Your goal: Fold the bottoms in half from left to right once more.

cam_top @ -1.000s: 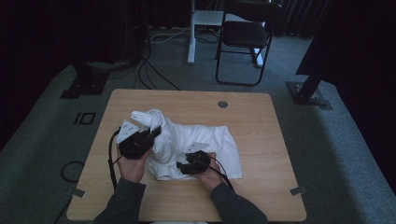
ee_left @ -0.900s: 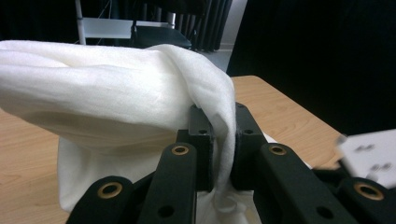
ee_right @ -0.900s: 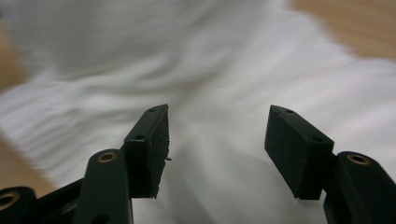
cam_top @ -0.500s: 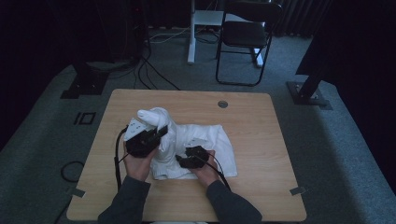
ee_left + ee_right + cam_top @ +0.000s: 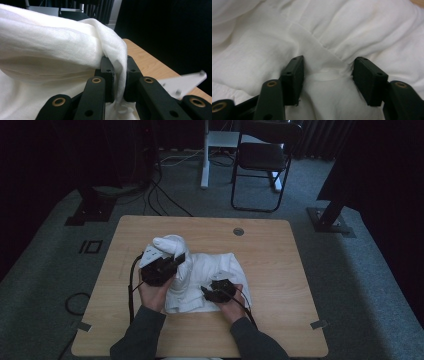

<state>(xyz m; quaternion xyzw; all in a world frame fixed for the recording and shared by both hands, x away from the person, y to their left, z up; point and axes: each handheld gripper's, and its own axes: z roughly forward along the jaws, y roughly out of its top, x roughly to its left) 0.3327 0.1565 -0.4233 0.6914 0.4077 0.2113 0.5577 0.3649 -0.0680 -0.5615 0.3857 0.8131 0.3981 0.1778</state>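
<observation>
On the table [image 5: 280,245] the white cloth [image 5: 210,275] lies bunched; the left gripper [image 5: 175,261] pinches a raised fold tight, lifted slightly higher than before. The right gripper [image 5: 327,72], jaws just closing, straddles a ridge without squeezing yet, so a second grip seems near.

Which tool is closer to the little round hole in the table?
Left. The left tool grips the white cloth higher up the table, nearer the hole. The right tool sits lower on the cloth, nearer the person's edge.

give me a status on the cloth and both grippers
Left gripper shut on cloth, fold lifted. Right gripper pressed into cloth, jaws just closing, not yet pinched. Nothing in the way.
</observation>
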